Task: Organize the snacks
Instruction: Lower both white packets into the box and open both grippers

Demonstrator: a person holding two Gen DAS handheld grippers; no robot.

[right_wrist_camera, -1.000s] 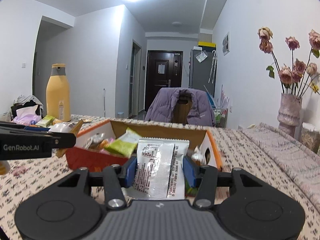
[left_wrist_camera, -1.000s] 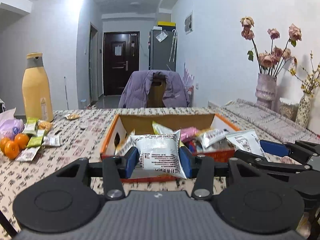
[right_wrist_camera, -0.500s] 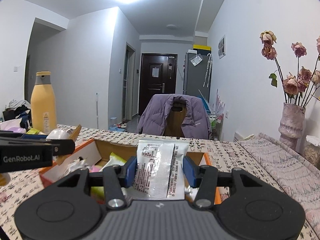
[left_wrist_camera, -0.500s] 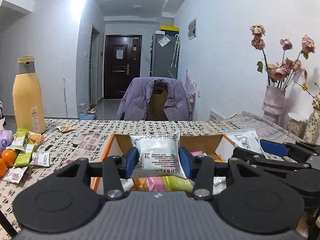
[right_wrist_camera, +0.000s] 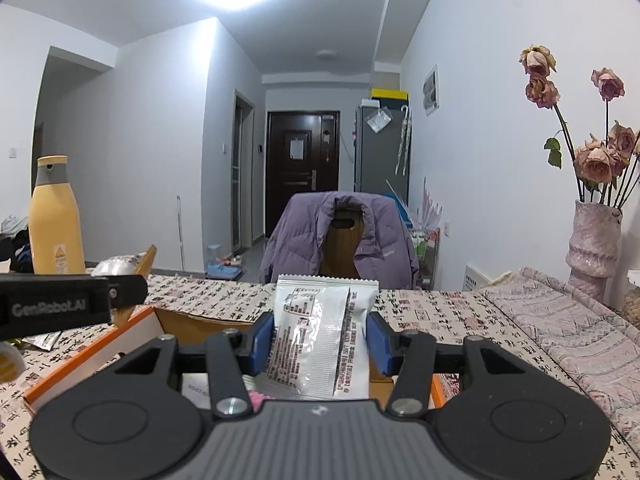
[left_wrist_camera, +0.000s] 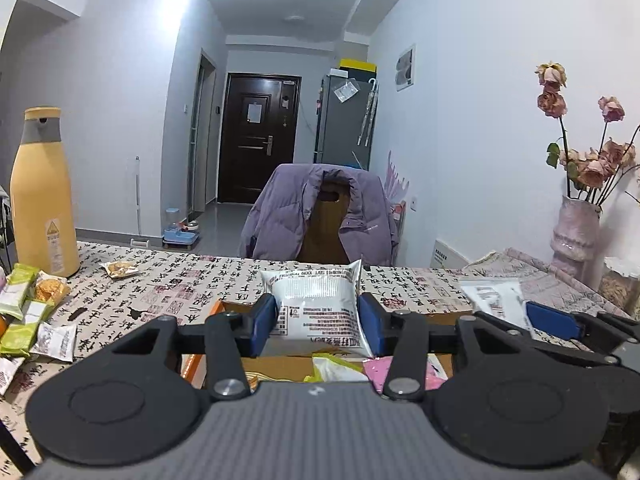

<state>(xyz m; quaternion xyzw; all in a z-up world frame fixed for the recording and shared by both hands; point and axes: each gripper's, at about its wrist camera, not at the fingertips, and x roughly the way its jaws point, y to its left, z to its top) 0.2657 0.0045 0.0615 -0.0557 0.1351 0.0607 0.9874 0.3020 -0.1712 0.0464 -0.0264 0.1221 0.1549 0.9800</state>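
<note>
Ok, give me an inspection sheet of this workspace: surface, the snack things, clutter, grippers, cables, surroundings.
Surface: table under a cloth printed with calligraphy.
Job's things: orange-edged cardboard box holding packets; loose snack packets at the table's left end.
Clutter: tall yellow bottle standing upright; one small packet lying alone near it.
Grippers: left gripper shut on a white snack packet; right gripper shut on a white sachet; both held over the box.
Cables: nothing seen.
Surroundings: chair draped with a purple jacket, dark door, vase of dried roses.
</note>
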